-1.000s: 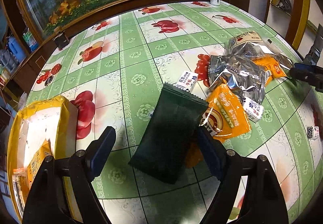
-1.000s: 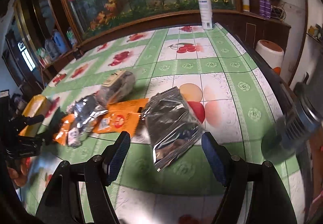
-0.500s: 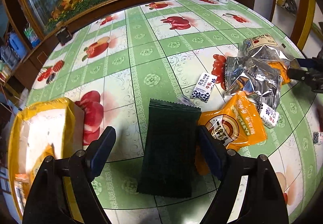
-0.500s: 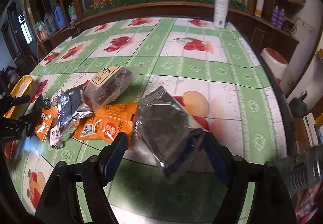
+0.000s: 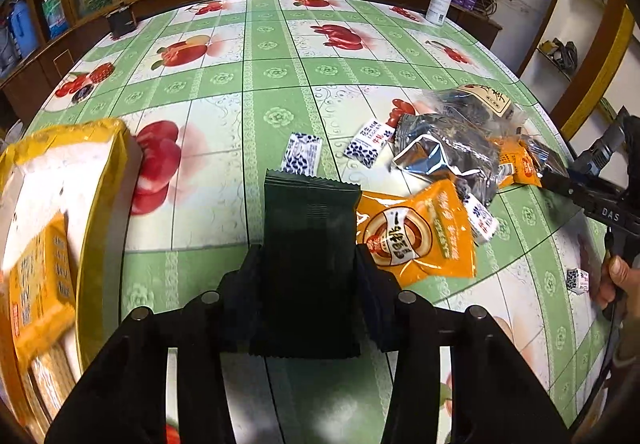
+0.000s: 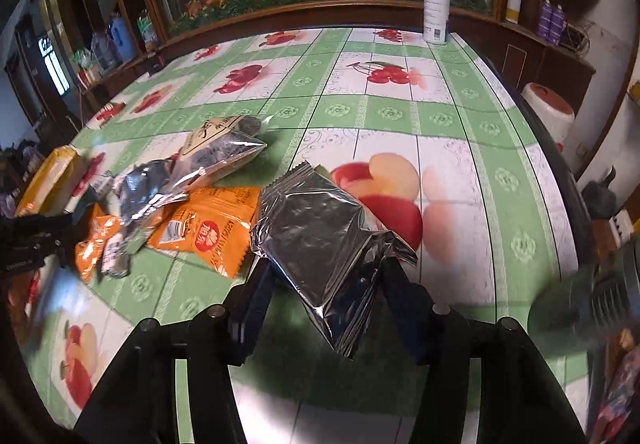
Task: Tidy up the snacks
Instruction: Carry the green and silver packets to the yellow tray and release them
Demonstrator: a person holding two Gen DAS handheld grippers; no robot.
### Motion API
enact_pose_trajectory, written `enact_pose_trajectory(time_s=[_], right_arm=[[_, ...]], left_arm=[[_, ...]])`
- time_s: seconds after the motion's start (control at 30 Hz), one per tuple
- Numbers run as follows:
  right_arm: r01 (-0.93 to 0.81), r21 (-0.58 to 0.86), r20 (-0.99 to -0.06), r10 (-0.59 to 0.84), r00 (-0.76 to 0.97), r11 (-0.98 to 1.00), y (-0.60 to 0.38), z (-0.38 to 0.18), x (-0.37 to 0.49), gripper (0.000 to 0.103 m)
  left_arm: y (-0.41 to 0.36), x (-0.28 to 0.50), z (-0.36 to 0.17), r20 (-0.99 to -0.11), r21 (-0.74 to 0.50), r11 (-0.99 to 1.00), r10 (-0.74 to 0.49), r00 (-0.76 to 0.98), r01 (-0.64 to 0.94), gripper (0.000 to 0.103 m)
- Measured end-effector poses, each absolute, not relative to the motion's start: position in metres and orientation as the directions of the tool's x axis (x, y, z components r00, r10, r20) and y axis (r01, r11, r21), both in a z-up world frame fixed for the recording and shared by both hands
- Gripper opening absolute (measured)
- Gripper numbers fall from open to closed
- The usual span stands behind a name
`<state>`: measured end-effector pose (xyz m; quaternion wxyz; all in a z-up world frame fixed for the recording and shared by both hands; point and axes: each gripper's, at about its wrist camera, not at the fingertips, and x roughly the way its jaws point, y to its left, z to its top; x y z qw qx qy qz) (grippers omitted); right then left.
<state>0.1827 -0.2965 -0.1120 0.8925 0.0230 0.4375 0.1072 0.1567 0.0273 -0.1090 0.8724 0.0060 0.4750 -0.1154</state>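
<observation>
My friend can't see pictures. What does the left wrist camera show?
The left gripper is clamped on a dark green snack packet above a green fruit-print tablecloth. Orange and silver snacks lie right, a yellow box left.

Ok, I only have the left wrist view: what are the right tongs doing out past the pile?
Observer: The right tongs have just been closing, with a silver foil packet gripped between them.
Operator: Anything lying close to that packet?
Observer: An orange packet with a white label lies flat just left of it.
Operator: And off the table on that side?
Observer: A white tub with a reddish lid stands beyond the table's right edge.
</observation>
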Motion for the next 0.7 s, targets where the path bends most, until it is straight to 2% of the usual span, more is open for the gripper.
enact_pose_trajectory(time_s=[0.23,0.3,0.7], right_arm=[[-0.198,0.277,-0.701,0.338,0.628,0.940,-0.298,-0.090,0.139,0.049],[-0.221,0.279,-0.691,0.355,0.629,0.934,-0.290,-0.084,0.128,0.040],[-0.353,0.288,-0.670,0.451,0.590,0.890,-0.252,-0.070,0.101,0.038]], left_arm=[[0.050,0.124,-0.093,-0.775,-0.213,0.965,-0.264,0.574,0.155,0.042],[0.054,0.117,-0.090,-0.770,-0.219,0.965,-0.263,0.582,0.146,0.042],[0.077,0.091,-0.070,-0.724,-0.306,0.944,-0.317,0.613,0.127,0.042]])
